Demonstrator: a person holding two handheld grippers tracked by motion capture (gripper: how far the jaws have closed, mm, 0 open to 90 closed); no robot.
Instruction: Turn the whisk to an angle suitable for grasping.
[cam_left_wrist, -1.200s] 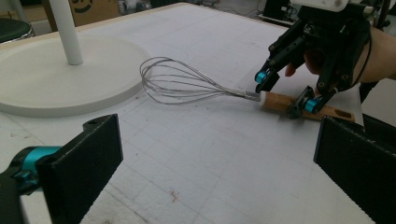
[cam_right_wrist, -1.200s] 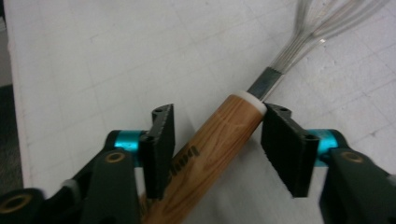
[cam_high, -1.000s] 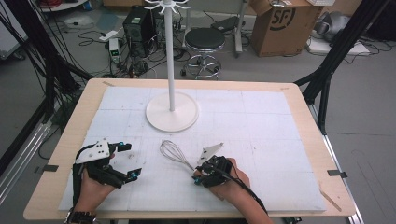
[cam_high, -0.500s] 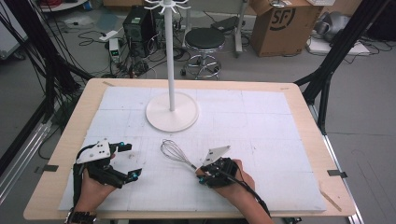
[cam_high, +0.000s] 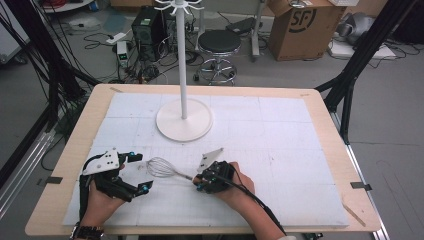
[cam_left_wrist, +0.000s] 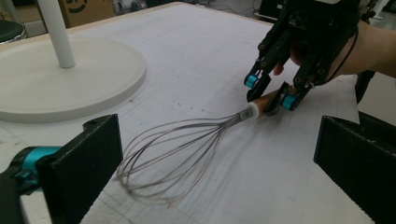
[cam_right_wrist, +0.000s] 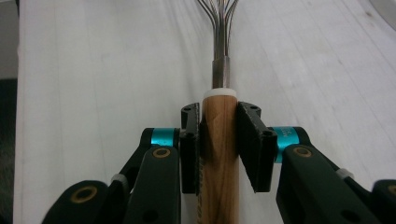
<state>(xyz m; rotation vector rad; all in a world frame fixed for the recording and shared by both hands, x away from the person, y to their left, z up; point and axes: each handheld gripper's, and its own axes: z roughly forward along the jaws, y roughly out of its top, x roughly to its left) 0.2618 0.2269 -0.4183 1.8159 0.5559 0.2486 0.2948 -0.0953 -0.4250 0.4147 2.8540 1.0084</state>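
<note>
Table: light wooden top under a white gridded mat, bearing everything in play.
Stand: white round-based pole with hooks at its top, upright at the far middle of the mat, well apart from both grippers.
Left gripper: rests near the front left of the mat, jaws spread wide and empty, the whisk's wire head lying in front of the gap between them.
Right gripper: front middle of the mat, jaws pressed onto the whisk's wooden handle just behind its white collar.
Whisk: lies low on the mat between the two grippers, wire head toward the left gripper, handle in the right one.
Progress: by my judgement the grasp is made and little else; the whisk is still down at the mat, and if it is meant for the stand's hooks, the lift, carry and hanging all remain.
High view: gives the layout, the stand's hooks and the distance from whisk to stand.
Left gripper view: shows the wire loops touching the mat and the other gripper pinching the handle end.
Right gripper view: shows the handle centred and squarely clamped between the pads, which the high view cannot resolve.
</note>
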